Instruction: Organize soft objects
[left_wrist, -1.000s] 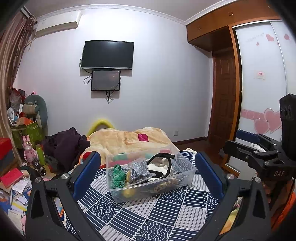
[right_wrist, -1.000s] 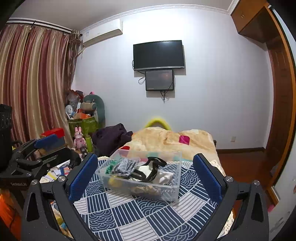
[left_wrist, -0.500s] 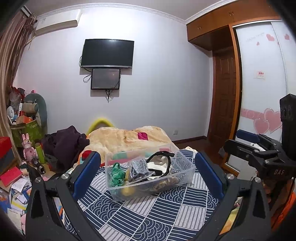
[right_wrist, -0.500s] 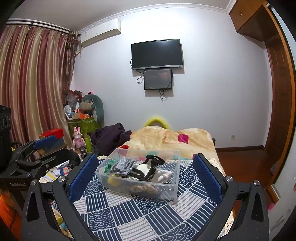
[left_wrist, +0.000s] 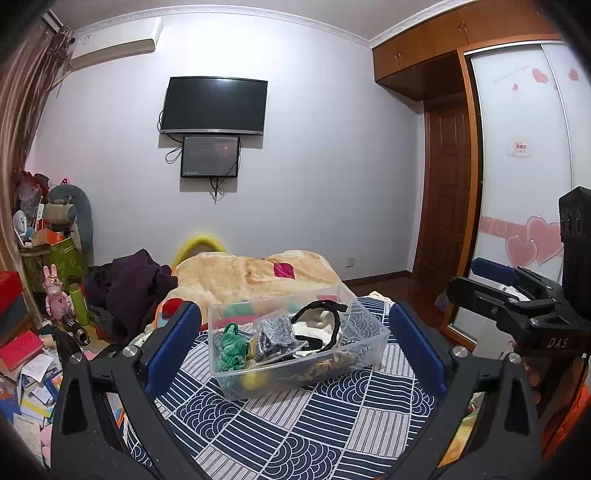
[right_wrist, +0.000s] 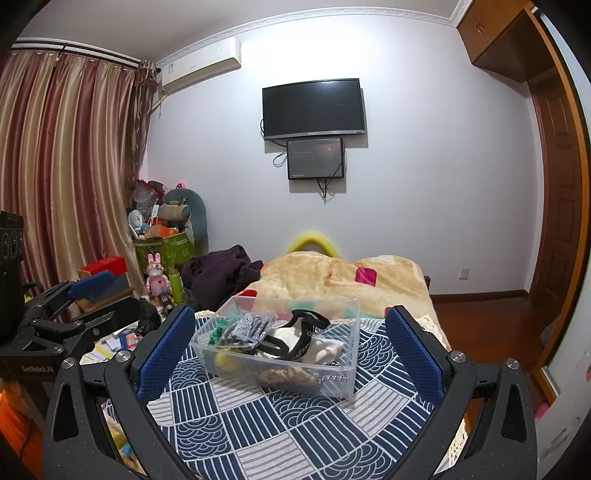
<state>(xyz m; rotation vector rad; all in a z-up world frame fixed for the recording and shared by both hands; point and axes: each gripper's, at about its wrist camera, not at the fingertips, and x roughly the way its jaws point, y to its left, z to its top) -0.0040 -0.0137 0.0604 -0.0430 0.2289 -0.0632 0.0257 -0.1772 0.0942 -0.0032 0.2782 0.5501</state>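
A clear plastic bin sits on a blue and white patterned bedspread. It holds soft items: a green knitted piece, a grey sparkly piece, a black headband, a white cloth and a yellow ball. My left gripper is open and empty, short of the bin. My right gripper is open and empty, also short of the bin. Each gripper shows at the edge of the other's view.
A beige blanket and a dark clothes pile lie behind the bin. Clutter, books and toys fill the floor at left. A wardrobe with sliding doors stands at right.
Both views have tilted up slightly, so the bin sits a little lower in frame. Both grippers stay open and empty.
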